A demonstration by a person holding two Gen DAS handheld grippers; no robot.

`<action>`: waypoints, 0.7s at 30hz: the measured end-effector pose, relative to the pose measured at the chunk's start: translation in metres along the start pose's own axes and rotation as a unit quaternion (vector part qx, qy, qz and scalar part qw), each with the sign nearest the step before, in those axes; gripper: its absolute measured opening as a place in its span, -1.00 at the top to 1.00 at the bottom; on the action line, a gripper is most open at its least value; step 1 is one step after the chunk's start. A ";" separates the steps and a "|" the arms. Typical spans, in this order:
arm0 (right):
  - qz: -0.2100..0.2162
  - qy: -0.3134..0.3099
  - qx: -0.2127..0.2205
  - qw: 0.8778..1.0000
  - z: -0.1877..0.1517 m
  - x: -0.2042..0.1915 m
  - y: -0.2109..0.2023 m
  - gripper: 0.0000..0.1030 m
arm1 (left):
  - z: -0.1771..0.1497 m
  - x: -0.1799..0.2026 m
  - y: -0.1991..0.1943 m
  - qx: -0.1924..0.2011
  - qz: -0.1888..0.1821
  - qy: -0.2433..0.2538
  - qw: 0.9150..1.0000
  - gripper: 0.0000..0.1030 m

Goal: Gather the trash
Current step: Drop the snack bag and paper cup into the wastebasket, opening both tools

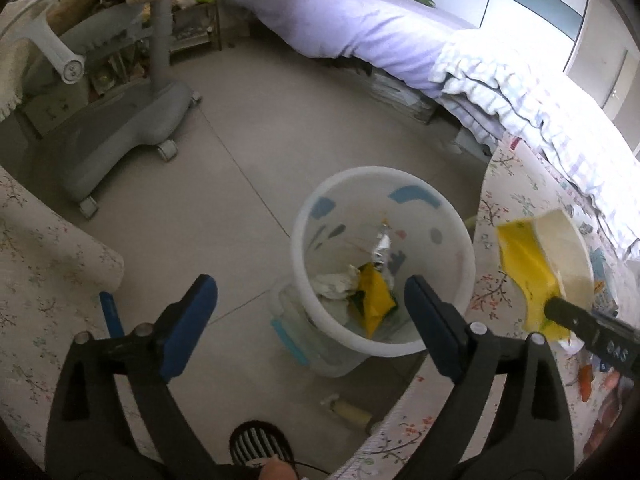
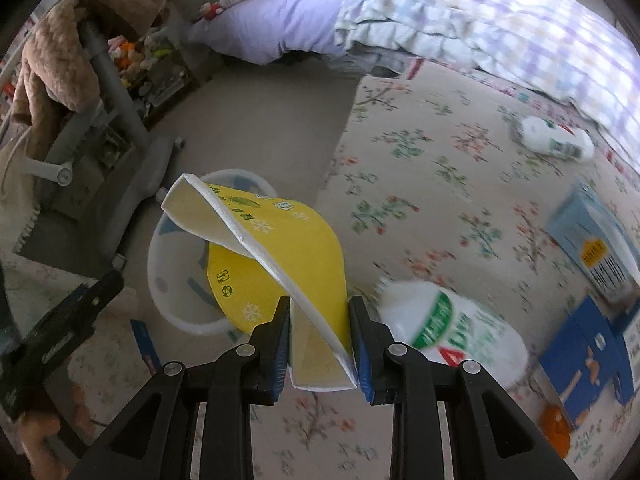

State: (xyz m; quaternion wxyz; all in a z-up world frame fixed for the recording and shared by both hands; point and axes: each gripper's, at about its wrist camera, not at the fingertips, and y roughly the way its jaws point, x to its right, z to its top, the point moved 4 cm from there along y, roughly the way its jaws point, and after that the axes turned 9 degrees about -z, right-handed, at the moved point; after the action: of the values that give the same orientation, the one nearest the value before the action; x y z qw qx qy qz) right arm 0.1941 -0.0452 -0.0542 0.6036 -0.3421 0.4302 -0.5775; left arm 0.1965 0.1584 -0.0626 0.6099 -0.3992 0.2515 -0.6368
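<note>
A white plastic trash bin (image 1: 382,342) stands on the floor, with crumpled white paper, a yellow wrapper and foil inside; it also shows in the right wrist view (image 2: 160,256). My left gripper (image 1: 310,328) is open and empty, its jaws wide apart above the bin's near rim. My right gripper (image 2: 320,344) is shut on a folded yellow and white carton (image 2: 280,248), held over the table edge beside the bin. The carton also shows in the left wrist view (image 1: 536,264).
A floral-cloth table (image 2: 440,184) holds a white and green plastic bag (image 2: 452,336), a white bottle (image 2: 556,142), a light blue box (image 2: 592,248) and a dark blue box (image 2: 580,352). A grey wheeled chair (image 1: 120,120) and a bed (image 1: 360,28) stand beyond the bin.
</note>
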 end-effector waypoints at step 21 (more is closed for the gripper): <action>0.041 0.004 0.048 0.998 0.028 -0.016 -0.004 -0.50 | -0.001 0.011 -0.015 0.019 0.007 0.026 0.999 -0.88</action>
State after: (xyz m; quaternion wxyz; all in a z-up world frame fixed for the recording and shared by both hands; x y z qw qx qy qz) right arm 0.2189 -0.0323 -0.0376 0.6407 -0.2923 0.4185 -0.5735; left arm 0.1877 0.1498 -0.0495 0.6150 -0.3696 0.2578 -0.6471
